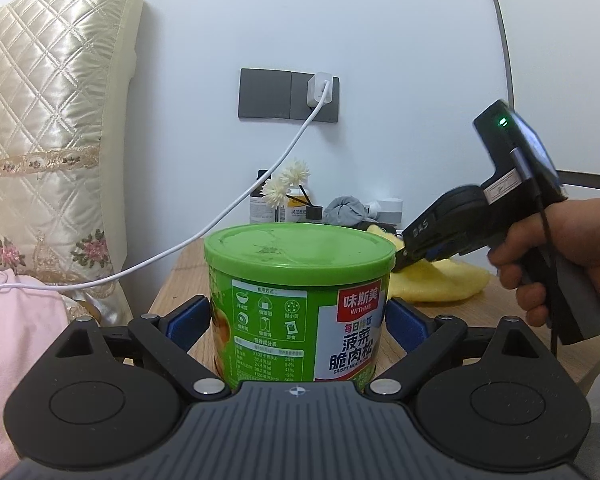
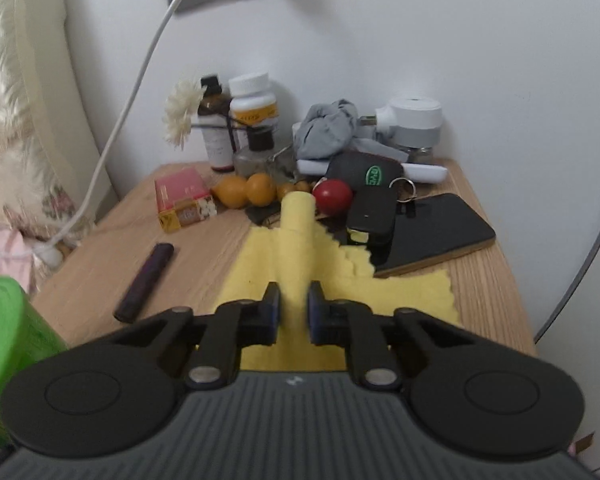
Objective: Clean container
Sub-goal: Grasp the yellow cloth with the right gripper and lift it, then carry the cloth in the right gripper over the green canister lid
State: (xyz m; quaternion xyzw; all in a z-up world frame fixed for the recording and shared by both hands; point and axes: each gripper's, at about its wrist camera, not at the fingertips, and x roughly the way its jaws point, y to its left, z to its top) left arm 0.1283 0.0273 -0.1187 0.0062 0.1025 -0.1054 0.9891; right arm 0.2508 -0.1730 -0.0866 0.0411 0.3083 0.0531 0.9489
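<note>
Left edge of bedside table [image 2: 100, 280]: bare wood, only a dark pen [image 2: 145, 282] lying there. Back edge crowded with bottles, fruit, keys. Phone [image 2: 432, 236] toward right edge. Green container [image 1: 298, 300] upright at front left corner, lid on. Left gripper [image 1: 298, 322] spread wide, blue pads against both sides of container. Yellow cloth [image 2: 312, 264] flat mid-table, one fold pulled up. Right gripper [image 2: 294, 312] clenched on that fold.

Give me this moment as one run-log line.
left gripper: shut on green can | right gripper: shut on yellow cloth | lid: unwiped
</note>
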